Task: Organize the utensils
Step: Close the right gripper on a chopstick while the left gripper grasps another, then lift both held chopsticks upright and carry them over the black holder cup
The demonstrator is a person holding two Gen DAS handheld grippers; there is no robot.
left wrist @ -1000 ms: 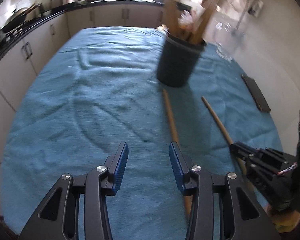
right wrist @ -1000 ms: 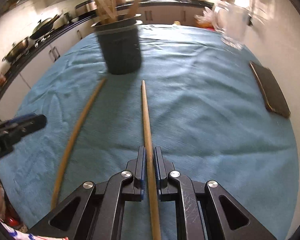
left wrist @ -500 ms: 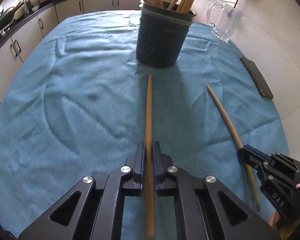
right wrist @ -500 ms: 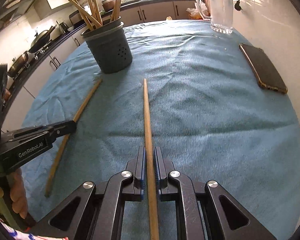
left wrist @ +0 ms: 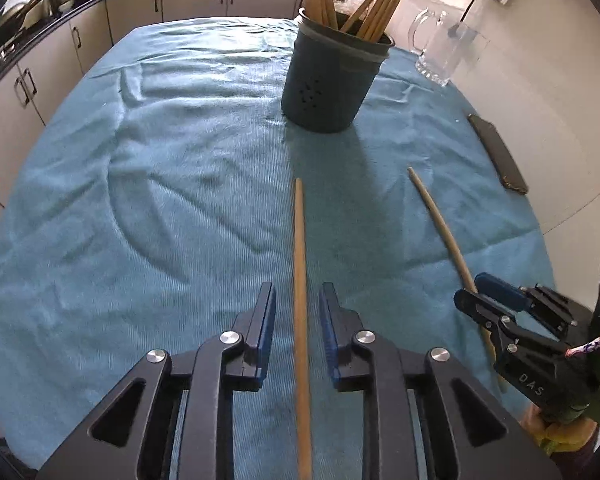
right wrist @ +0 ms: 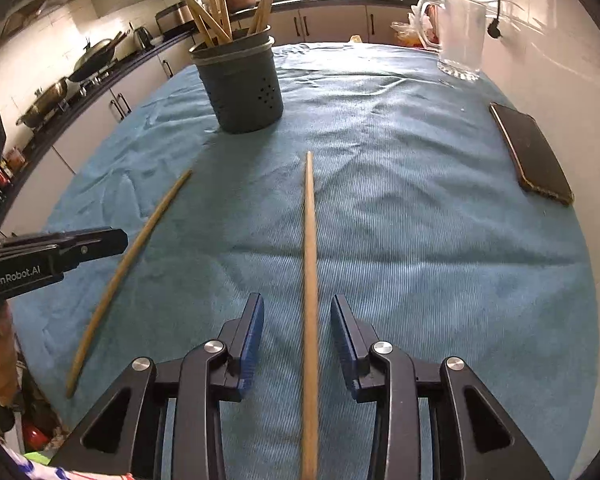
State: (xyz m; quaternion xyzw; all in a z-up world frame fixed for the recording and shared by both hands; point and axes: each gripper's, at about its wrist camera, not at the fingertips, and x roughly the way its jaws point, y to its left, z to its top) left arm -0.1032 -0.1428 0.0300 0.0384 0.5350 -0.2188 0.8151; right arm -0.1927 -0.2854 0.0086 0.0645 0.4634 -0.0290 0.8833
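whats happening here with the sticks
A person holds a gripper in each hand over a blue cloth. Each long wooden stick, one at the left gripper, one at the right gripper, lies between jaws that have just been opening. The dark round holder already holds more sticks.

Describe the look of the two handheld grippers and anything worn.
Both the left gripper and right gripper are black plastic, with blue ribbed pads and silver rivets. White lettering shows on the sides: "GenRobot.AI" on the left, "DAS" on the right. A patterned sleeve edge shows.
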